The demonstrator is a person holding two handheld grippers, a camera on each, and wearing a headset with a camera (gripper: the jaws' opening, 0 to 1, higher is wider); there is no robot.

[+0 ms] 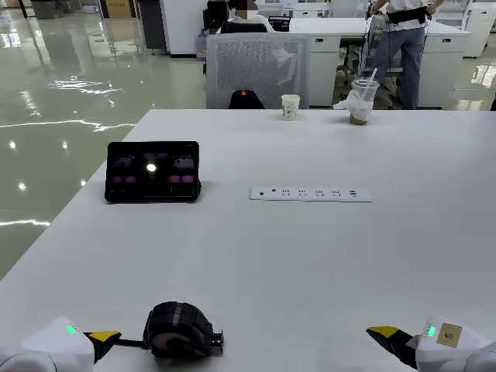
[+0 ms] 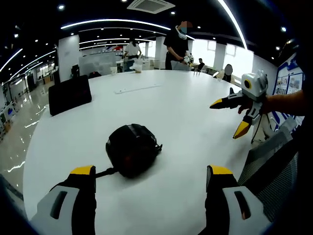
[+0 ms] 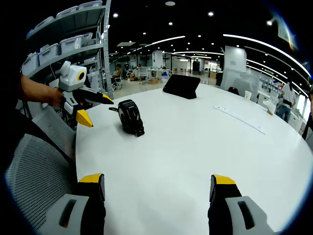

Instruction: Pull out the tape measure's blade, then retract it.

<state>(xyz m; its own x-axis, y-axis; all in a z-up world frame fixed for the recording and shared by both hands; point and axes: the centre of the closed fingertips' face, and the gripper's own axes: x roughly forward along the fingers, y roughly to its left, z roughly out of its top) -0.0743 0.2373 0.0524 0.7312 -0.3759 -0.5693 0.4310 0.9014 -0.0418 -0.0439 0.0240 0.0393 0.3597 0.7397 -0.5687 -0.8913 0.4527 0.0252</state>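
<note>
Tape measure (image 1: 183, 329) sits bottom left near the table (image 1: 310, 263) edge; left gripper (image 2: 151, 170) and right gripper (image 3: 157, 178) both gape, wide tabletop beyond

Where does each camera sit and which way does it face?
Head view: worn on the head, looking down over the table at the tape measure; left hand-held gripper and right hand-held gripper at the bottom corners.
Left gripper view: on the left hand-held gripper, facing the tape measure between its open jaws; the right one at right.
Right gripper view: on the right hand-held gripper, facing across the table, jaws open; the left one at left.
All share the tape measure, tablet, power strip.
</note>
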